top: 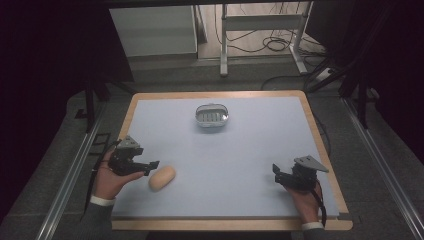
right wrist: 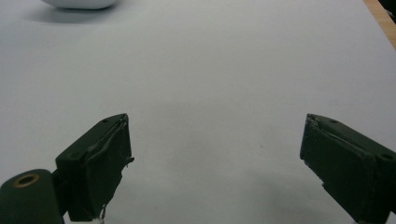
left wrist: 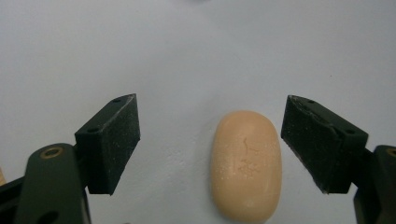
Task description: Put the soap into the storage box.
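Note:
A peach oval soap bar point(top: 162, 178) lies on the pale blue mat point(top: 240, 150) near the front left. My left gripper point(top: 151, 167) hovers just left of it, open. In the left gripper view the soap bar point(left wrist: 246, 165) lies on the mat between the wide-apart jaws of my left gripper point(left wrist: 210, 135), closer to the right one, and neither pad touches it. A white soap dish point(top: 211, 115) stands at the back centre; its rim point(right wrist: 79, 3) peeks in at the top of the right gripper view. My right gripper point(top: 276, 173) rests at the front right, open and holding nothing point(right wrist: 215, 154).
The mat covers a wooden table whose rim point(top: 320, 145) shows along the right side and the front. Behind the table stand a white metal frame point(top: 260, 22) and loose cables point(top: 275, 45) on the floor. Metal rails point(top: 75, 170) run beside the table.

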Available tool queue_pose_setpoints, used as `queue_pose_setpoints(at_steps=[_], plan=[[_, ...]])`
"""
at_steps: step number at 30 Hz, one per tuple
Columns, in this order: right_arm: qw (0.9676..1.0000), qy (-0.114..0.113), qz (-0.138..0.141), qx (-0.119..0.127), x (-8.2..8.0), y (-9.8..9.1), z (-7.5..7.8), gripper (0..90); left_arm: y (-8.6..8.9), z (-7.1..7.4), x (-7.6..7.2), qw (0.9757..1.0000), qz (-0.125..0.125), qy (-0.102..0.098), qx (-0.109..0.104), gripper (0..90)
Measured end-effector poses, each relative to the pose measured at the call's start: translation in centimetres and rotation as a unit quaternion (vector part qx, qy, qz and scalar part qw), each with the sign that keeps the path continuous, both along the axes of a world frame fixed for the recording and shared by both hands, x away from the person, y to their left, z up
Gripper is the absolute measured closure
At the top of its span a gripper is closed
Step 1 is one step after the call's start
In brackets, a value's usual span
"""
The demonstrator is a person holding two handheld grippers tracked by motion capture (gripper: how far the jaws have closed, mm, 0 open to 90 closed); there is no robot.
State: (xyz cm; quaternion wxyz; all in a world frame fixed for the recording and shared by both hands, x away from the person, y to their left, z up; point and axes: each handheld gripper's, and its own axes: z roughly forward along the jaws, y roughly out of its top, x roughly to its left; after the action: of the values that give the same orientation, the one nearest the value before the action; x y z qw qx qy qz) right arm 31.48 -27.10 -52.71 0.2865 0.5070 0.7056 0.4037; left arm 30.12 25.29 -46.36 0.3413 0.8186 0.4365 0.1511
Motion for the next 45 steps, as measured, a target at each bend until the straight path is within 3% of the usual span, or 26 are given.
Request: queue_pose_setpoints(at_steps=[10, 17, 24, 35, 45], plan=[[1.0000, 0.000, -0.005, 0.004, 0.0, -0.1, 0.0, 9.1, -0.9, -1.2, -0.2, 0.9997, -0.013, 0.015, 0.017, 19.3], [1.0000, 0.002, -0.008, -0.002, 0.0, 0.0, 0.0, 9.1, -1.7, -2.4, -0.1, 0.9984, -0.027, 0.040, 0.029, 19.3], [0.9999, 0.001, -0.011, -0.003, 0.0, 0.1, 0.0, 9.2, -2.2, -3.4, 0.0, 0.9965, -0.035, 0.058, 0.048, 18.8], [0.9998, -0.002, -0.016, -0.011, 0.0, 0.2, 0.0, 9.4, -3.0, -4.9, 0.0, 0.9937, -0.045, 0.082, 0.062, 18.0], [0.9998, -0.002, -0.017, -0.011, 0.0, 0.2, 0.0, 9.4, -3.7, -6.2, 0.9, 0.9905, -0.045, 0.107, 0.072, 20.4]])
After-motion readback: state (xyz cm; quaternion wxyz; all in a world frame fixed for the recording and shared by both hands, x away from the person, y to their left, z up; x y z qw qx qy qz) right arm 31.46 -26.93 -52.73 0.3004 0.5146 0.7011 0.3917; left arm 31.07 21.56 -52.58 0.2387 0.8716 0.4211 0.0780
